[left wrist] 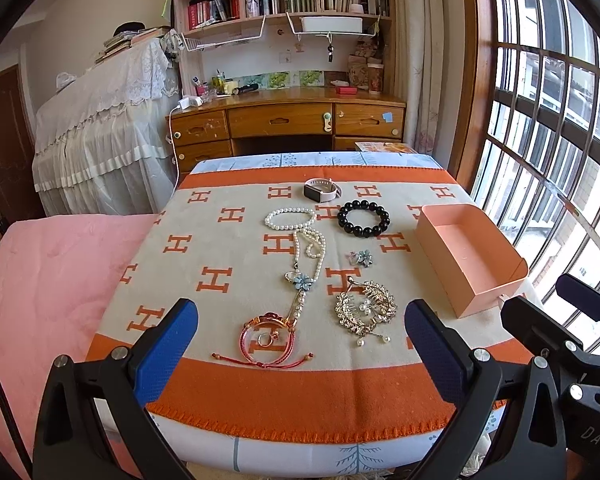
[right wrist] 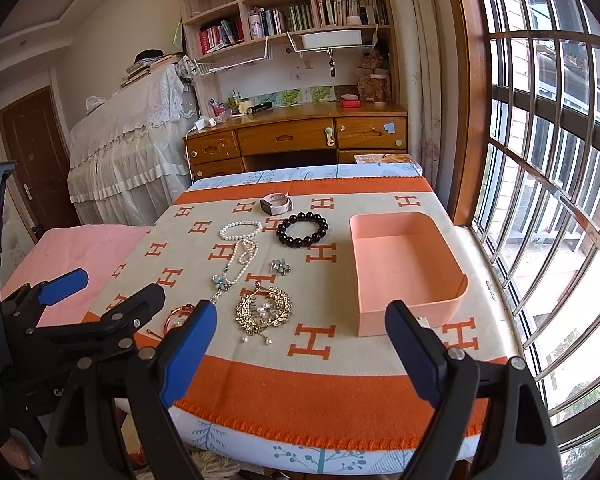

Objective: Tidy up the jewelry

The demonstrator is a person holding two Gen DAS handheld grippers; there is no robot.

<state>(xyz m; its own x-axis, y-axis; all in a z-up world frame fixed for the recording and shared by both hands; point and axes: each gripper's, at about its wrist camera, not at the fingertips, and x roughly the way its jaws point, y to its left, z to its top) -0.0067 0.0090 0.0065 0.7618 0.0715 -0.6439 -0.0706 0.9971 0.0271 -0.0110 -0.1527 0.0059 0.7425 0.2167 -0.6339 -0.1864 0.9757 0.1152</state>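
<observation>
Jewelry lies spread on an orange and cream blanket (left wrist: 220, 248). At the near edge sits a pink bangle with a red cord (left wrist: 265, 338). Beside it lies a gold leaf hair comb (left wrist: 366, 308) (right wrist: 265, 310). Farther back are a pearl necklace with a blue flower (left wrist: 306, 248) (right wrist: 238, 246), a small flower brooch (left wrist: 362, 258) (right wrist: 281, 267), a black bead bracelet (left wrist: 364, 218) (right wrist: 302, 229) and a pink smartwatch (left wrist: 322, 190) (right wrist: 275, 203). An empty pink box (left wrist: 470, 258) (right wrist: 406, 272) stands at the right. My left gripper (left wrist: 300, 352) and right gripper (right wrist: 300, 354) hover open over the near edge, holding nothing.
A wooden desk (left wrist: 292, 120) with bookshelves stands behind the table. A barred window (right wrist: 548, 200) runs along the right. A pink bed (left wrist: 48, 280) lies to the left, with a lace-covered piece of furniture (left wrist: 108, 128) behind it. The left gripper's frame (right wrist: 80, 320) shows beside my right one.
</observation>
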